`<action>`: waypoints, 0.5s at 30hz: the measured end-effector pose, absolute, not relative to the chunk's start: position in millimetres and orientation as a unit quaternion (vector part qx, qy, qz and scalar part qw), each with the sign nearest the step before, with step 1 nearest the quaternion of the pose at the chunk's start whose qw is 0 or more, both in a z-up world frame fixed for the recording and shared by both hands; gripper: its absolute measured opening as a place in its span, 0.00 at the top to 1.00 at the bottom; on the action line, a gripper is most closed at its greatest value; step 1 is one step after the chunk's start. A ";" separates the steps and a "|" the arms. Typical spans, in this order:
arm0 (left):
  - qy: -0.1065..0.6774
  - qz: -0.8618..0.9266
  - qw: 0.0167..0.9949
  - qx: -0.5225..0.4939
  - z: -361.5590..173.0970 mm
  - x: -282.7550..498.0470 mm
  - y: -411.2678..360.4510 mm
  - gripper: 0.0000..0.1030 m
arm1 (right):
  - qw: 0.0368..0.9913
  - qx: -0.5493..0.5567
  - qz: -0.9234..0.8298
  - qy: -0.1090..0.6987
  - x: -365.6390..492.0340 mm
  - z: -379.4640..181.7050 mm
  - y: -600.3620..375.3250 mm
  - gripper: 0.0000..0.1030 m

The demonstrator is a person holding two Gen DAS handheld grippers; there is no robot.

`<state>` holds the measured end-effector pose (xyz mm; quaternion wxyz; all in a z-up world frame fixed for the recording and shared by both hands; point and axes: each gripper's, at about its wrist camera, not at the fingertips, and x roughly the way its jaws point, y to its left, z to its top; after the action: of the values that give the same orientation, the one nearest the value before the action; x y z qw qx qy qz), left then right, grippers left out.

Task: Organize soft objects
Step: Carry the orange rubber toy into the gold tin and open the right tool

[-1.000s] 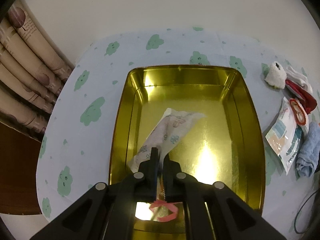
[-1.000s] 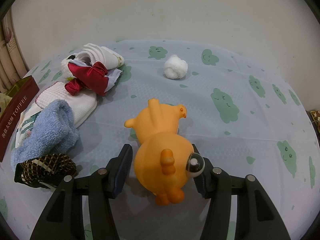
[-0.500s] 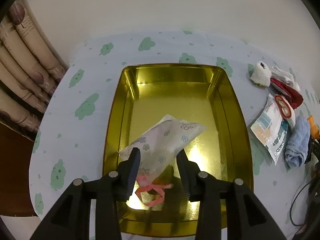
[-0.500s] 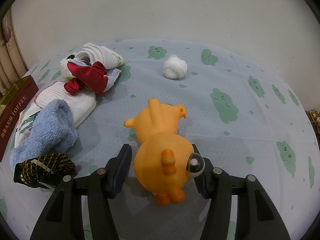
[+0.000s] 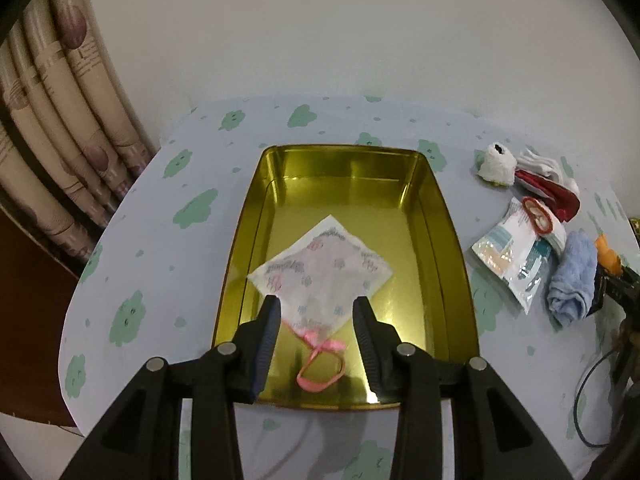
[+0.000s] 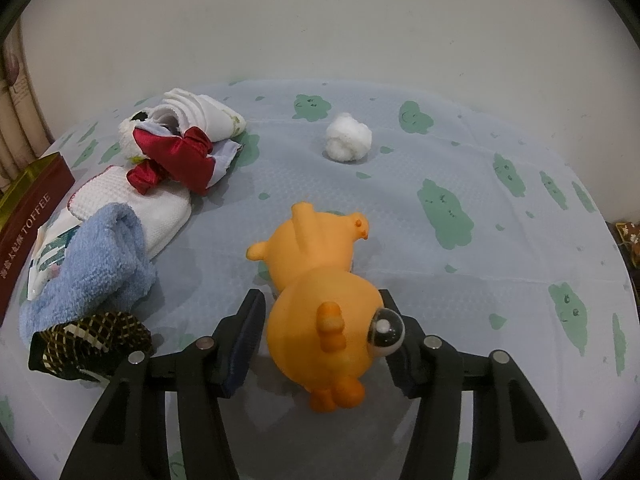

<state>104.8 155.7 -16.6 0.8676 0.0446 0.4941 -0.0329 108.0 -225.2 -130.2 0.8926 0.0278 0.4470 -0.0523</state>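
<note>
A white floral sachet (image 5: 324,272) with a pink ribbon loop lies flat in the gold tin (image 5: 448,232). My left gripper (image 5: 316,316) hangs open above the sachet's near end and touches nothing. In the right wrist view an orange rubber toy animal (image 6: 320,264) lies on the cloud-print tablecloth. Its round head sits between the jaws of my right gripper (image 6: 320,300). Those jaws are closing. A thin gap still shows at the left finger (image 6: 250,328), and the toy's eye hides the right pad.
Left of the toy lie a blue towel (image 6: 92,256), a black-and-gold checked piece (image 6: 88,340), a white waffle cloth (image 6: 132,204), a red satin bow (image 6: 176,156) and a folded white cloth (image 6: 204,114). A cotton ball (image 6: 348,142) sits farther back. A printed packet (image 5: 512,256) lies beside the tin.
My left gripper opened and let go of the sachet, which dropped flat into the tin, then drew up and back. My right jaws narrowed slightly around the orange toy.
</note>
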 end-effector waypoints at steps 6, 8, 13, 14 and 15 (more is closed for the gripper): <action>0.473 0.002 0.879 0.056 -21.2 89.9 163.2 0.63 | 0.892 0.018 -0.074 0.445 108.6 -123.6 -231.2 0.60; 0.470 0.002 0.881 0.051 -23.4 87.7 165.0 0.63 | 0.891 0.013 -0.079 0.446 107.6 -120.2 -234.0 0.61; 0.460 0.005 0.887 0.043 -24.0 83.1 171.2 0.63 | 0.895 0.010 -0.098 0.436 99.7 -93.7 -231.9 0.61; 0.457 0.006 0.889 0.036 -23.1 81.8 174.2 0.63 | 0.897 0.006 -0.097 0.431 98.4 -85.5 -230.9 0.61; 0.456 0.008 0.890 0.030 -22.3 81.2 176.9 0.63 | 0.900 0.004 -0.092 0.427 97.2 -77.5 -227.9 0.61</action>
<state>81.2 176.9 -22.3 0.8897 0.0301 0.4555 0.0077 97.2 -227.9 -77.5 0.8996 0.0038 0.4268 -0.0924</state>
